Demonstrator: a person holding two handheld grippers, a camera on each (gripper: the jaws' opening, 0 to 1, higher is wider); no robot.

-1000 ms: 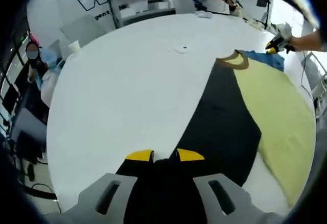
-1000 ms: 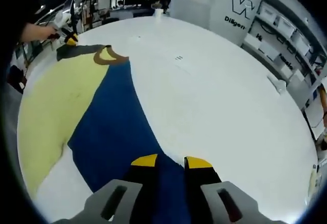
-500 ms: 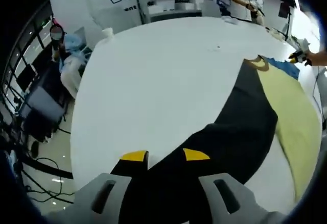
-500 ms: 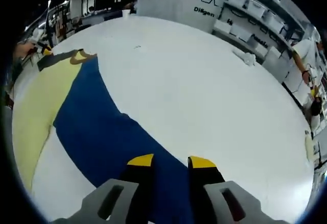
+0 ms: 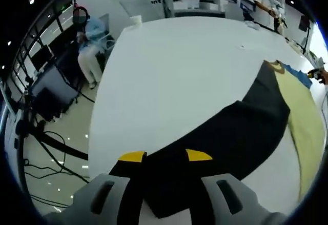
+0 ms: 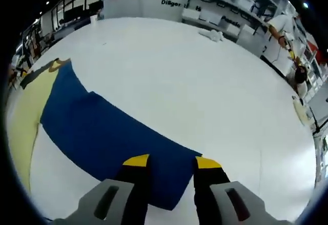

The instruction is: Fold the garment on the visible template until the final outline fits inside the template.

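A long garment lies stretched over the white round table (image 5: 169,71). It looks black (image 5: 246,133) in the left gripper view and blue (image 6: 102,130) in the right gripper view. Its tan collar (image 5: 277,66) (image 6: 56,64) is at the far end, on the yellow template (image 5: 306,127) (image 6: 23,107). My left gripper (image 5: 165,158) is shut on the garment's near edge, and cloth runs between its yellow tips. My right gripper (image 6: 171,162) is likewise shut on a near corner of the blue cloth. A hand with a yellow-tipped tool (image 5: 320,74) shows by the collar end.
A seated person (image 5: 89,35), a monitor and floor cables (image 5: 46,148) lie beyond the table's left edge. A white cup (image 5: 136,20) stands at the far rim. Shelves (image 6: 230,2), a white rag (image 6: 212,34) and a standing person (image 6: 287,27) sit behind the table.
Both grippers have swung sideways with the garment's near end. The cloth now bends away from the template across the bare table. Both grips have held.
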